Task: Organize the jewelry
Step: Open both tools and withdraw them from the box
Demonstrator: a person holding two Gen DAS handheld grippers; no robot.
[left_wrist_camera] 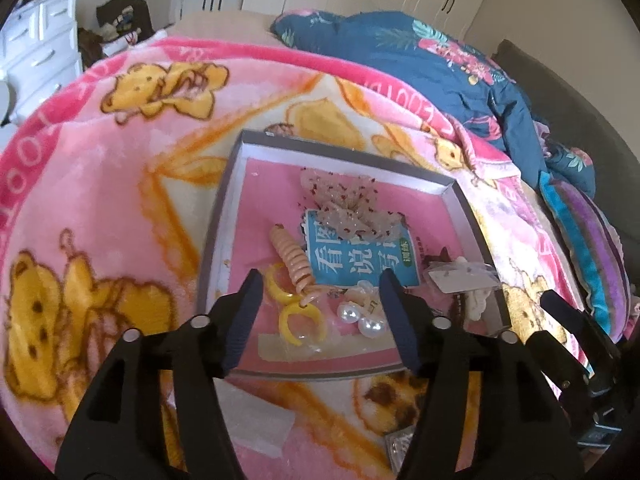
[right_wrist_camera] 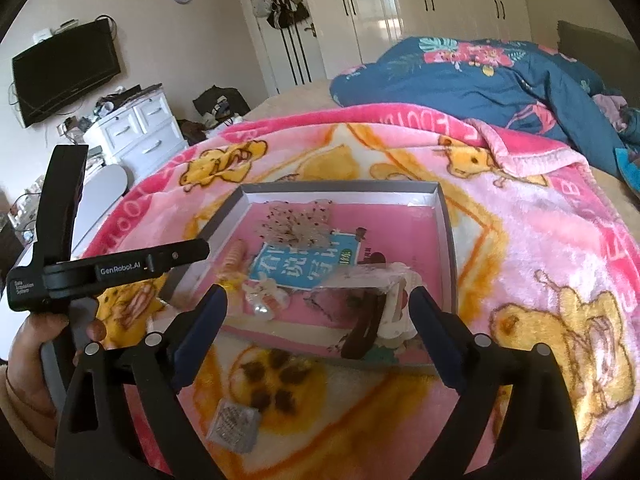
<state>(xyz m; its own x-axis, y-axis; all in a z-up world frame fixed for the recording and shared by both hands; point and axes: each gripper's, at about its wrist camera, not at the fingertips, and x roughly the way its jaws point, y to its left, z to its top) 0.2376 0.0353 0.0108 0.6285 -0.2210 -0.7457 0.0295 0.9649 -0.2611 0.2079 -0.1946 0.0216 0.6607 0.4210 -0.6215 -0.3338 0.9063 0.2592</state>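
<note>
Pearl earrings (left_wrist_camera: 362, 318), yellow rings (left_wrist_camera: 298, 314) and a coiled hair tie (left_wrist_camera: 294, 264) are kept in a grey-rimmed tray (left_wrist_camera: 218, 216) on the pink blanket (left_wrist_camera: 100, 184), over which the left gripper (left_wrist_camera: 320, 320) and right gripper (right_wrist_camera: 320, 334) are held with jaws wide and empty.

A: Blue printed booklet (left_wrist_camera: 360, 258): top covered by sheer speckled hair bow (left_wrist_camera: 344, 204), title partly hidden.
B: Brown hair clip (right_wrist_camera: 366, 330) and cream piece blurred; can't tell if touching.

Both tongs, left (left_wrist_camera: 320, 292) and right (right_wrist_camera: 320, 304), gape wide.
</note>
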